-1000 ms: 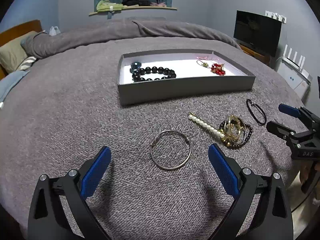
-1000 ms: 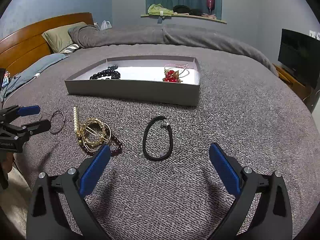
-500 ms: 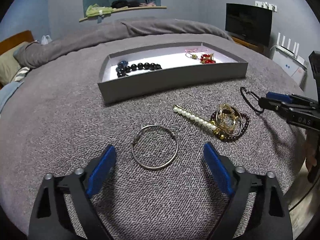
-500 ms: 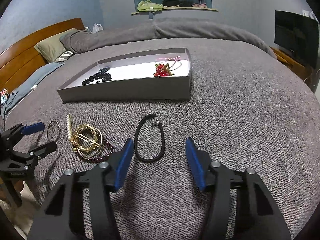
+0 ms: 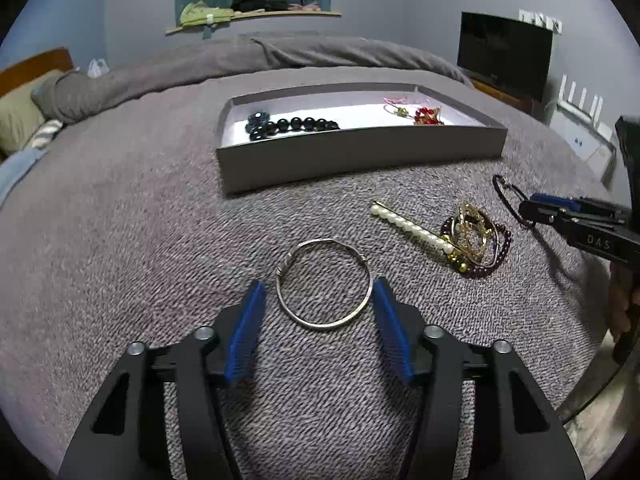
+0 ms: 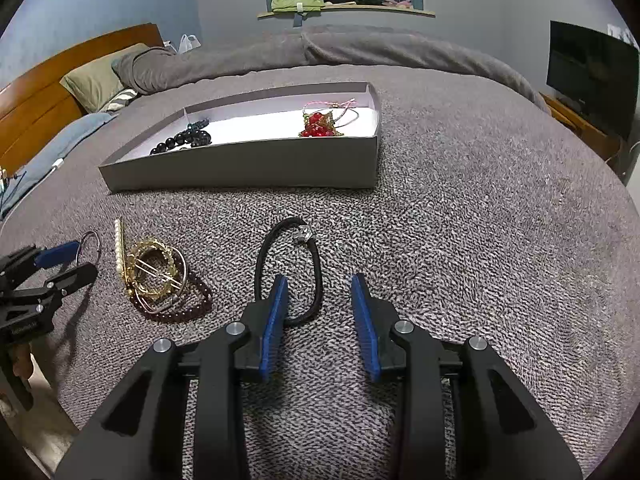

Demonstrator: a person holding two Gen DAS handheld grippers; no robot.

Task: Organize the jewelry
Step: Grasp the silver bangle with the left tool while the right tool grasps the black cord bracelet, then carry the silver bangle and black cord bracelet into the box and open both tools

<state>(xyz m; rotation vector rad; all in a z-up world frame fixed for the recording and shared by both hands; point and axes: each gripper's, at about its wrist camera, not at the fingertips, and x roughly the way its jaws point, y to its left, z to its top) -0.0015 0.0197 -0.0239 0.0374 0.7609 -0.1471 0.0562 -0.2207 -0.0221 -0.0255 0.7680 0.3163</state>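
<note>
A grey tray (image 5: 360,152) on the bed holds a black bead bracelet (image 5: 292,126) and red and gold pieces (image 5: 426,115). A silver bangle (image 5: 323,282) lies between the fingers of my open left gripper (image 5: 318,304). A pearl hair pin (image 5: 412,229) and a pile of gold and dark bead bracelets (image 5: 478,236) lie to its right. A black cord bracelet (image 6: 289,270) lies on the blanket, its near end between the fingers of my open right gripper (image 6: 319,304). The tray (image 6: 248,168) stands beyond it.
The grey blanket (image 6: 480,240) covers the whole bed. Pillows (image 6: 96,80) and a wooden headboard (image 6: 36,96) are at far left. A TV (image 6: 592,76) stands at right. The bed edge drops off behind both grippers.
Both grippers moved forward and lower and narrowed their jaws. The left now straddles the silver bangle, the right straddles the near end of the black cord bracelet.
</note>
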